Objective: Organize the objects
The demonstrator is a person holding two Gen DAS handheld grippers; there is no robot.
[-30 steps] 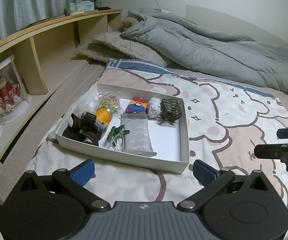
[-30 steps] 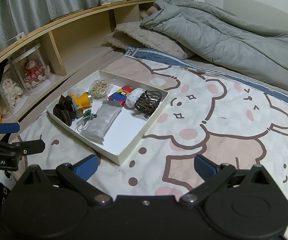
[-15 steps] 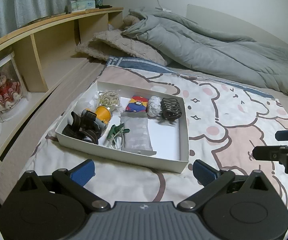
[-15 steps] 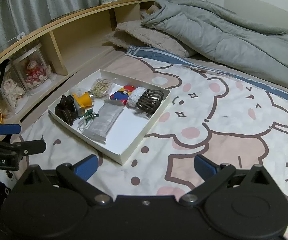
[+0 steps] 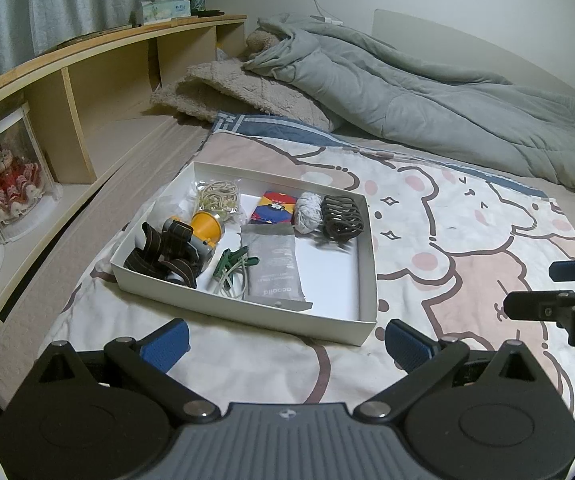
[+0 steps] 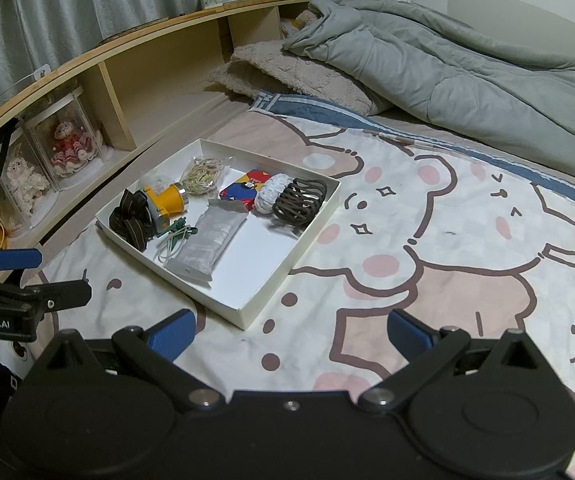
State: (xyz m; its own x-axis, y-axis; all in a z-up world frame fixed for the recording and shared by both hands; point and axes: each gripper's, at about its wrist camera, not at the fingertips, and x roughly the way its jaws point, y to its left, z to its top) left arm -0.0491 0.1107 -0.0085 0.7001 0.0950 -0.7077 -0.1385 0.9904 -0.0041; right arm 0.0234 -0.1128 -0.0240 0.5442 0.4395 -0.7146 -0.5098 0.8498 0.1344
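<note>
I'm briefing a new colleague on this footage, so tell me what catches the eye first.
The white box on the bear-print blanket stands out first, holding a yellow headlamp, a grey pouch and a dark hair claw. Behind it a rumpled grey duvet fills the head of the bed. Both tongs, left and right, hang open short of the box.

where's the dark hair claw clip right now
In both wrist views the hair claw clip lies in the white box's far right corner, touching the white scrunchie on its left.
</note>
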